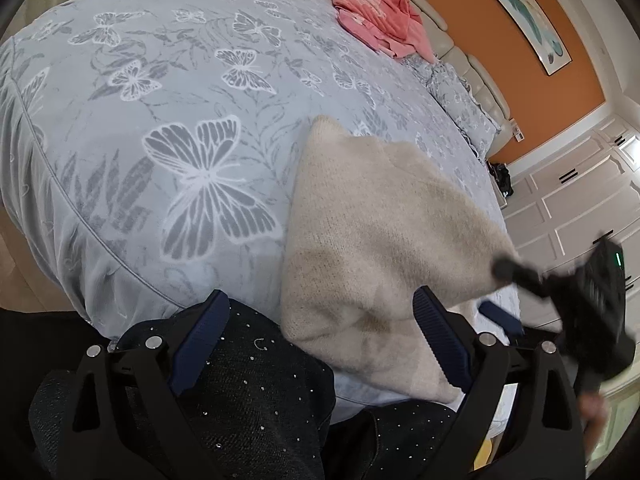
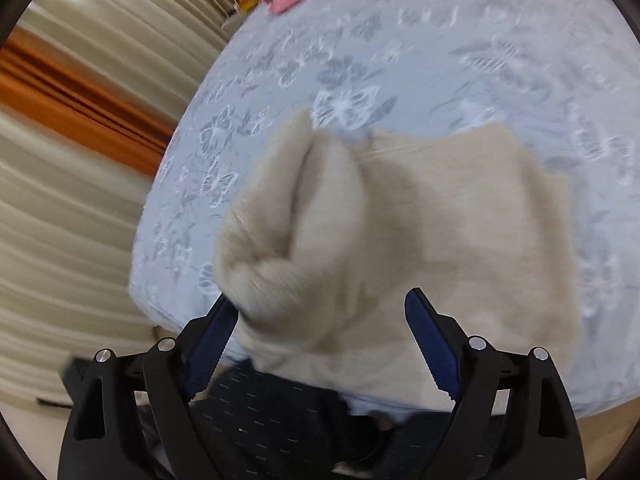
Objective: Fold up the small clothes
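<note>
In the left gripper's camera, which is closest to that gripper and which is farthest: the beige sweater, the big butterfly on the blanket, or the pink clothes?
From the left gripper:
1. Beige sweater, closest; its near edge lies between the open fingers, toward the right one.
2. Big butterfly, mid-bed, ahead and to the left.
3. Pink clothes, farthest, up at the headboard.

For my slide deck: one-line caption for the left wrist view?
Open left gripper over a beige knit on a butterfly bedspread, pink clothes beyond.
</note>
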A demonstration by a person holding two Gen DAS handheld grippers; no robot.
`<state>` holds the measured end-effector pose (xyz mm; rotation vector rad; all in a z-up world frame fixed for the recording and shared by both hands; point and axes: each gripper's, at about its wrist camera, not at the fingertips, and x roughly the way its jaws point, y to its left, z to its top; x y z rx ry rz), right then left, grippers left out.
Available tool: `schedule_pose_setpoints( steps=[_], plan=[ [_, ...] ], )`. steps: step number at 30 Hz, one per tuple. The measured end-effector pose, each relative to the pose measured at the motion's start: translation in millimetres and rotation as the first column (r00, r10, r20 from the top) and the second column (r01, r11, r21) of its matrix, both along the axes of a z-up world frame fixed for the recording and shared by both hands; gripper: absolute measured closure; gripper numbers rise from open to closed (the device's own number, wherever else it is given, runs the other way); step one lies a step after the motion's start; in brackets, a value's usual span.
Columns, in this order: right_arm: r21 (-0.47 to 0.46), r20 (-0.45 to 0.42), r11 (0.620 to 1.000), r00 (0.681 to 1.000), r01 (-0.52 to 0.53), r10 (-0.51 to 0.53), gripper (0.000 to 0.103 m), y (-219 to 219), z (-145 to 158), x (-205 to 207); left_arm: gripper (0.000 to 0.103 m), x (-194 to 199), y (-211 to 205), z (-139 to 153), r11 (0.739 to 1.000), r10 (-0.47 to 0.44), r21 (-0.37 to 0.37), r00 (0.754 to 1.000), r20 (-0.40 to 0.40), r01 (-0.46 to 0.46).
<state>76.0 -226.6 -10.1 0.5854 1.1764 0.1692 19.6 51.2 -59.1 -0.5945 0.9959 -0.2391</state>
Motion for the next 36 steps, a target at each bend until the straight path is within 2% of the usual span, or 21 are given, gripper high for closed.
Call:
schedule_pose_setpoints(
  steps=[2,4,5,6,7,8,10,11,14,16,17,18,20,21,23,26,29,31,32,34,36],
  plan=[
    [0.032,0.006,0.999,1.0,-0.013,0.013,0.019,12.1,3.7,15.2,0.012,-0.5,-2.1,0.8,1.0,-0.005,0.011,1.0,0.004,0.005],
    [-0.008,-0.005,1.0,1.0,-0.014,0.014,0.022,25.1,4.8,29.4,0.012,0.2,-5.2,1.4,1.0,-0.019,0.022,1.0,0.007,0.019],
    [-0.017,-0.018,1.0,1.0,-0.02,0.02,0.032,31.5,2.5,36.7,0.012,0.0,-6.8,1.9,0.999,-0.022,0.025,1.0,0.007,0.022],
    [0.003,-0.036,0.999,0.999,-0.033,0.033,0.083,38.6,-2.3,45.6,0.012,0.7,-8.1,2.0,0.999,-0.028,0.03,1.0,0.006,0.028],
    [0.026,-0.06,0.999,0.998,-0.035,0.037,0.083,41.7,-4.4,50.4,0.012,0.7,-8.6,2.1,0.999,-0.03,0.035,1.0,0.006,0.03],
    [0.051,-0.049,0.999,0.999,-0.02,0.023,0.084,42.7,0.8,52.2,0.012,0.3,-8.6,2.3,0.999,-0.029,0.037,1.0,0.006,0.028],
    [0.073,0.114,0.997,0.993,-0.031,0.023,0.085,42.2,39.5,35.9,0.012,-0.9,-6.0,2.9,0.999,-0.02,0.037,1.0,0.01,0.02],
    [0.08,0.203,0.996,0.979,-0.034,0.017,0.085,36.5,63.4,18.6,0.012,-1.6,-3.9,2.8,0.999,-0.014,0.033,1.0,0.01,0.013],
    [0.062,0.308,0.997,0.95,0.043,-0.06,0.085,-1.2,80.3,-29.2,0.012,-0.5,-1.3,0.1,1.0,-0.009,0.014,1.0,0.002,0.008],
    [-0.027,0.262,0.985,0.952,0.17,-0.157,0.085,-42.5,51.6,-62.2,0.012,1.5,-4.1,-3.3,1.0,-0.02,0.003,1.0,-0.012,0.02],
    [-0.071,0.2,0.975,0.961,0.211,-0.194,0.085,-60.1,26.2,-69.8,0.012,3.3,-7.1,-5.0,0.999,-0.033,-0.001,0.999,-0.018,0.033],
    [-0.101,0.078,0.965,0.969,0.242,-0.235,0.085,-82.2,-16.4,-76.3,0.012,4.3,-10.0,-5.7,0.999,-0.043,-0.003,0.999,-0.02,0.042],
    [-0.069,-0.087,0.956,0.953,0.286,-0.291,0.084,-107.0,-69.5,-89.5,0.012,6.8,-18.6,-7.0,0.997,-0.076,0.008,0.997,-0.028,0.077],
    [0.012,-0.086,0.942,0.939,0.335,-0.333,0.084,-118.1,-82.6,-102.1,0.012,7.2,-22.8,-7.2,0.995,-0.094,0.019,0.995,-0.031,0.094],
    [0.13,-0.069,0.92,0.929,0.369,-0.362,0.084,-125.5,-88.0,-111.9,0.012,6.3,-27.8,-7.0,0.992,-0.118,0.034,0.992,-0.035,0.119],
    [0.095,-0.06,0.934,0.939,0.343,-0.339,0.083,-120.2,-85.2,-107.7,0.012,6.5,-33.1,-8.9,0.988,-0.148,0.043,0.988,-0.054,0.15],
    [0.09,0.053,0.942,0.943,0.323,-0.328,0.083,-113.8,-56.8,-109.0,0.012,6.1,-37.8,-8.4,0.986,-0.151,0.069,0.987,-0.056,0.154],
    [0.066,0.084,0.948,0.945,0.312,-0.317,0.083,-110.3,-48.3,-107.1,0.012,4.1,-41.6,-5.9,0.982,-0.157,0.097,0.987,-0.043,0.16],
    [0.039,0.07,0.952,0.949,0.304,-0.306,0.083,-111.2,-51.5,-105.6,0.012,2.6,-44.8,-4.2,0.979,-0.166,0.117,0.985,-0.038,0.169],
    [-0.046,-0.043,0.957,0.957,0.286,-0.288,0.079,-119.1,-75.2,-96.1,0.012,2.5,-50.4,-2.8,0.972,-0.18,0.147,0.983,-0.037,0.183],
    [-0.018,-0.056,0.955,0.953,0.298,-0.298,0.078,-124.3,-81.3,-98.5,0.012,3.1,-56.9,-2.4,0.963,-0.196,0.18,0.98,-0.04,0.2]
  ],
)
